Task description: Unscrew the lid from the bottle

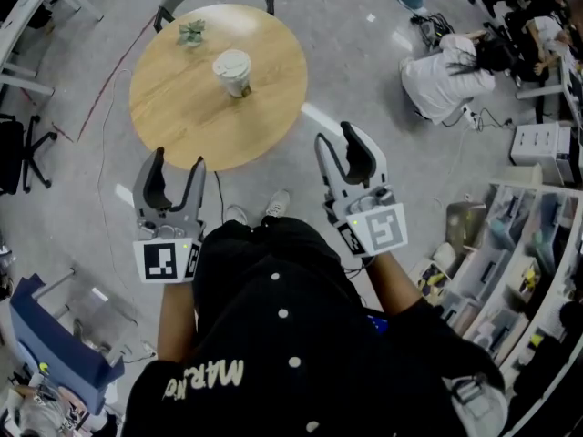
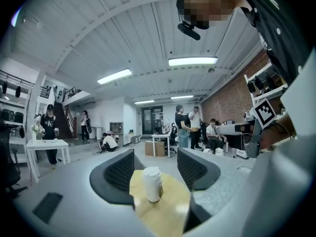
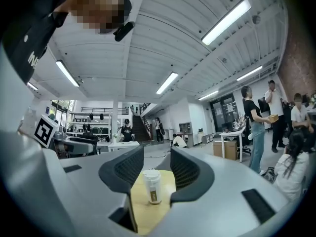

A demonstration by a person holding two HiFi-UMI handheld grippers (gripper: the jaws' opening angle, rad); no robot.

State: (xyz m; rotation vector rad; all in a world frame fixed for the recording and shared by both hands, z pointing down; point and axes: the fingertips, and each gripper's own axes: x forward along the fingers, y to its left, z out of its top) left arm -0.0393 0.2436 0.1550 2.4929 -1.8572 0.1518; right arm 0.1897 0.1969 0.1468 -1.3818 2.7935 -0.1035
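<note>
Both jaws well short of bottle (image 1: pixel 232 71)

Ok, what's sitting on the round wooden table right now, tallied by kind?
white lidded bottle: 1
small grey-green object, kind unclear: 1
Total on the round wooden table: 2
</note>
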